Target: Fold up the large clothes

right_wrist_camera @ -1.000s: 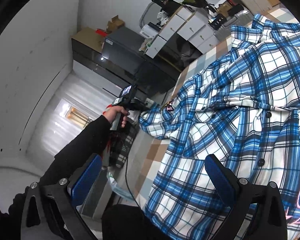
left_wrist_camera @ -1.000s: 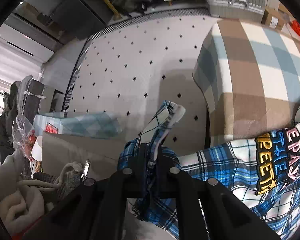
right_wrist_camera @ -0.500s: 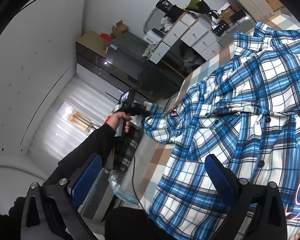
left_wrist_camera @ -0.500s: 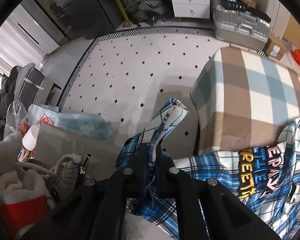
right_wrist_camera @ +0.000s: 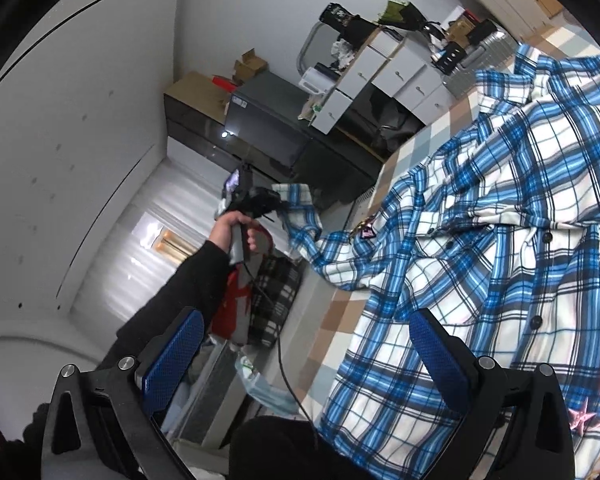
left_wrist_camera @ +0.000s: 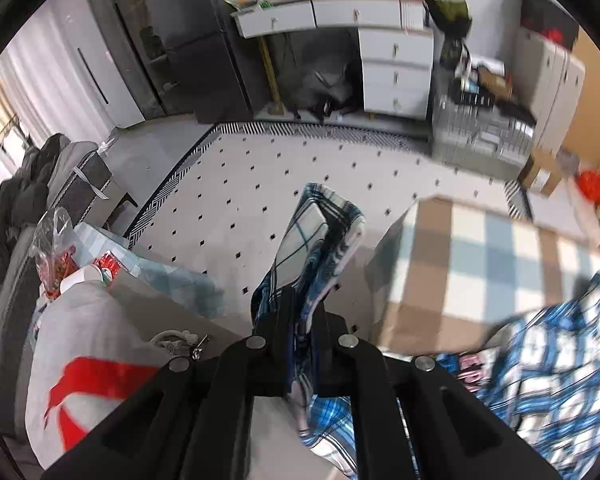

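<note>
fingers point(left_wrist_camera: 278, 320) tight on sleeve point(left_wrist_camera: 320, 232), hand point(right_wrist_camera: 236, 228) aloft

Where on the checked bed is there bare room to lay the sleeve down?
Bare checked cover lies between the bed's corner and the shirt. More bare cover runs along the near edge beside the hem. The middle is crowded with shirt.

Black sleeve point(right_wrist_camera: 180, 284), black claw point(right_wrist_camera: 304, 360) with blue textured pads point(right_wrist_camera: 172, 348).
</note>
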Motion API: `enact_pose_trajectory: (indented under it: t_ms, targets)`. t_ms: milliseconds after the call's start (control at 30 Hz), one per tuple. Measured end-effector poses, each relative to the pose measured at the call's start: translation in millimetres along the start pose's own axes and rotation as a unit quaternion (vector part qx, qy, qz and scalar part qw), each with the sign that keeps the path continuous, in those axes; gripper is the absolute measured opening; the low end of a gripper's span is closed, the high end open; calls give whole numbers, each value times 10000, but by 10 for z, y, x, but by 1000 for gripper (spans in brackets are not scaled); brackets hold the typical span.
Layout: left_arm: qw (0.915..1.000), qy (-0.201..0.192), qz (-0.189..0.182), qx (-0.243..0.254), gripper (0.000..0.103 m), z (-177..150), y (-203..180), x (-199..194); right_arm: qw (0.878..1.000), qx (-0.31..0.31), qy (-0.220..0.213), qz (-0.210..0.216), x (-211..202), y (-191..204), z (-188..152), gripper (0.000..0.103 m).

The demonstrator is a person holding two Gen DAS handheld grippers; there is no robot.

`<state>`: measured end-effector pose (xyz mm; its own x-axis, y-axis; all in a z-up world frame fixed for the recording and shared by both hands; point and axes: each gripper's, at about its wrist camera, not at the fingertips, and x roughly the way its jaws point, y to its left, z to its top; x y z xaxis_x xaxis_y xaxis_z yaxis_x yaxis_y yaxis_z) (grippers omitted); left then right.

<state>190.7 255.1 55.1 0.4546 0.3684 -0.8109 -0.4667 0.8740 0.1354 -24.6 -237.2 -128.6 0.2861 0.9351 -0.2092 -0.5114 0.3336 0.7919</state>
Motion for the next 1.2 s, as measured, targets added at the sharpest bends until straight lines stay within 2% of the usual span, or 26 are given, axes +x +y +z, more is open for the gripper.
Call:
enact_pose_trajectory:
  t_ms: [200, 433, 533, 600, 700, 767, 800, 833, 967, 1000, 1067, 1133, 1200]
  targets:
    - [9988, -450, -154, -85, 2, 14, -214, -532, 9993, 184, -67, 321, -50, 8, -17, 103]
    - [9948, -827, -561, 186, 2, -66, -645, -1158, 9987, 225, -317, 342, -189, 42, -11, 103]
    - [9933, -847, -580, 527, 2, -114, -806, -1306, 9983, 232, -414, 334, -254, 49, 5, 103]
    - [9939, -806, -396, 643, 2, -167, -845, -1241, 9981, 235, -462, 318, -284, 43, 15, 103]
    - [9953, -390, 40, 887, 3, -201, -829, -920, 9978, 313, -527, 249, -316, -4, 19, 103]
    - [9946, -76, 240, 1006, 22, -210, -787, -604, 9974, 438, -513, 237, -308, -49, 16, 103]
    - [9940, 81, 322, 1044, 57, -219, -794, -489, 9974, 465, -505, 232, -300, -60, 19, 103]
    - [9924, 264, 476, 1101, 87, -221, -768, -266, 9973, 493, -494, 212, -280, -69, 25, 103]
    - [9854, 469, 830, 1410, 90, -189, -783, 331, 9986, 380, -370, 75, -167, -43, 32, 103]
    - [9834, 662, 793, 1490, 90, -180, -792, 544, 9989, 323, -330, 30, -133, -30, 23, 103]
    - [9768, 1068, 892, 1630, 90, -157, -820, 953, 9996, 154, -221, -120, -60, -7, 5, 103]
    - [9712, 1248, 958, 1789, 90, -165, -869, 1222, 9997, 21, -103, -240, 0, -10, -22, 103]
    - [9609, 1438, 1138, 2075, 90, -155, -913, 1554, 9994, -74, 53, -344, 90, -19, -38, 103]
